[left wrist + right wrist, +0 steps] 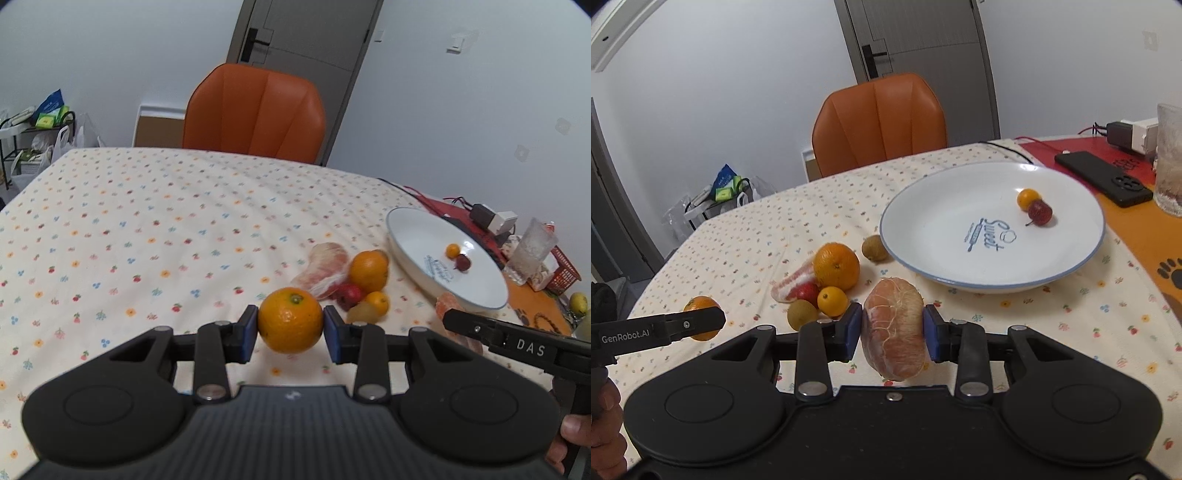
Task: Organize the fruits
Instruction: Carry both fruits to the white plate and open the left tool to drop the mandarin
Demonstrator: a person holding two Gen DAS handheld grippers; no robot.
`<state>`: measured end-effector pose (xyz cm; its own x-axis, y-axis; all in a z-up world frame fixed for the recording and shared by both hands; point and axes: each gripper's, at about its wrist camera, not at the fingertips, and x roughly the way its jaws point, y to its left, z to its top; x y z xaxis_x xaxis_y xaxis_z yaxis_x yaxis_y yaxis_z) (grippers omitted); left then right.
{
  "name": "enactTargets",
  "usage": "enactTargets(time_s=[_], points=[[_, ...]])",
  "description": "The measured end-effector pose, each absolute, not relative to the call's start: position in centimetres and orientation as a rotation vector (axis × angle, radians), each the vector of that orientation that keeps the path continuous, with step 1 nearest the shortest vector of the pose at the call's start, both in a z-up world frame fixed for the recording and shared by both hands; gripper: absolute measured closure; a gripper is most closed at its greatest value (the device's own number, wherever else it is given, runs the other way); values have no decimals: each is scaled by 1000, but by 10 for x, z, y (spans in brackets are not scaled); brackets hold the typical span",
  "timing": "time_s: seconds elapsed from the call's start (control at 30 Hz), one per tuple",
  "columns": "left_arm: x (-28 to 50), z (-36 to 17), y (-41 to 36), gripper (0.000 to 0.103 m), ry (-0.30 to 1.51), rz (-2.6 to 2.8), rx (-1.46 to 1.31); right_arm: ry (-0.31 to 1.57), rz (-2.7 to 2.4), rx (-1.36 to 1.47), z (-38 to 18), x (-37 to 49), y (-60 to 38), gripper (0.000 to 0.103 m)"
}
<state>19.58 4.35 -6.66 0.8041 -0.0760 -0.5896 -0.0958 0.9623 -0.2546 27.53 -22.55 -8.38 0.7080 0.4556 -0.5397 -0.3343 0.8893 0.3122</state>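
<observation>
Fingers of the left gripper are closed on an orange, which is pressed between the two blue pads and is held above the cloth. Fingers of the right gripper are closed in the same way on a peeled pomelo piece, held upright between the pads, near the rim of the plate.

In the right wrist view, a group of fruits is seen at 10 o'clock from the held piece: a small orange, a brown fruit, a red fruit, a large orange and a second pomelo piece, all touching or just beside each other. Another brown fruit lies alone just beside the left edge of the plate. At 9 o'clock the left gripper with its orange is seen from the side.

Farther, at 1 o'clock, the white plate with a blue rim is placed on the cloth. Two small fruits are lying in it, touching: a tiny orange one and a dark red one.

Behind the plate, at 2 o'clock, a black phone and a glass are seen. At 12 o'clock, behind the table, an orange chair and a grey door are standing.
</observation>
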Motion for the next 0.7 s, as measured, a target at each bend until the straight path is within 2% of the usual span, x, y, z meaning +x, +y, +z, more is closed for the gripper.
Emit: enactTargets(time_s=[0.7], points=[[213,-31,-10,67,570,-67,-227,566,401,236,-54,278,-275,69]])
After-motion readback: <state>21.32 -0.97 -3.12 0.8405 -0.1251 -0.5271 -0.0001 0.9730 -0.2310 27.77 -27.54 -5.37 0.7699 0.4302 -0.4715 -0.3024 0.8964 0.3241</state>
